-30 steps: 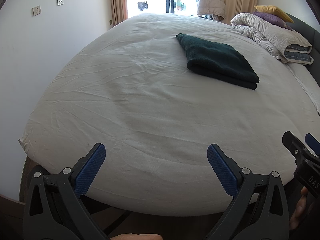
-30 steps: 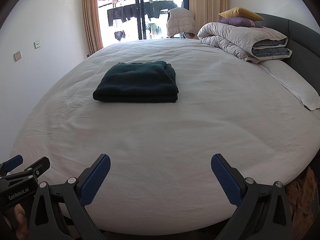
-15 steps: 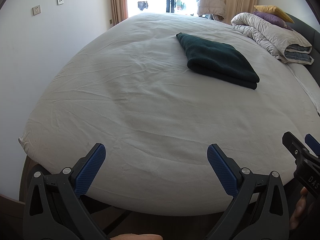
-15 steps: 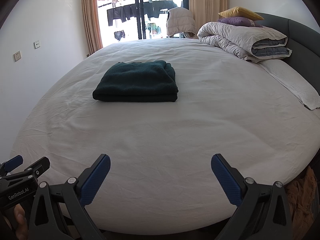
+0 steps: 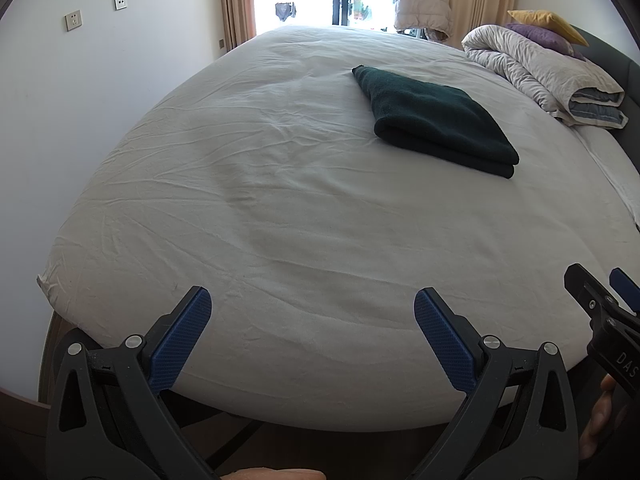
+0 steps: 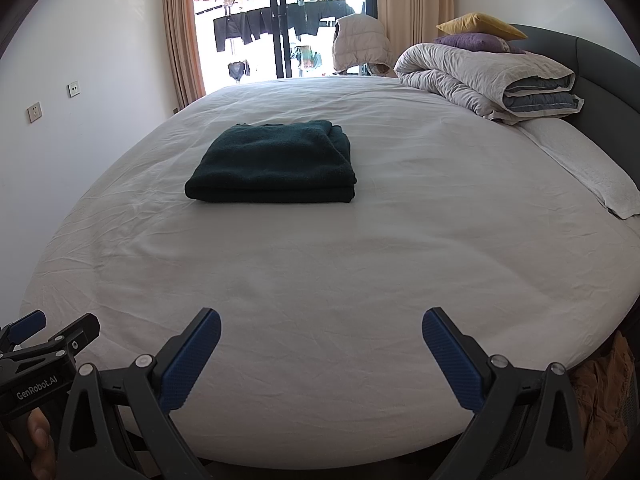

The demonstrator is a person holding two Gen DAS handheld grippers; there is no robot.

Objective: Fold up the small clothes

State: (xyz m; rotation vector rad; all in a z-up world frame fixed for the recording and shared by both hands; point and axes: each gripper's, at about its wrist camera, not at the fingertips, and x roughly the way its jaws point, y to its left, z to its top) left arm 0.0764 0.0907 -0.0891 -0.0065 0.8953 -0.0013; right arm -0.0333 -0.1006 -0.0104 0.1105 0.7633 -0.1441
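Nothing is shifting since a second ago: we are holding left gripper (image 5: 312,334) and right gripper (image 6: 321,354) spread, empty, at bed (image 6: 320,272) edge. Green garment (image 6: 274,162) is lying folded mid-bed, well apart. Best leaving it squared.

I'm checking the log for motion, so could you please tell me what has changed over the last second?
Nothing visibly changed: the folded dark green garment lies where it did on the white-sheeted bed, and the left claw and right claw remain open and empty.
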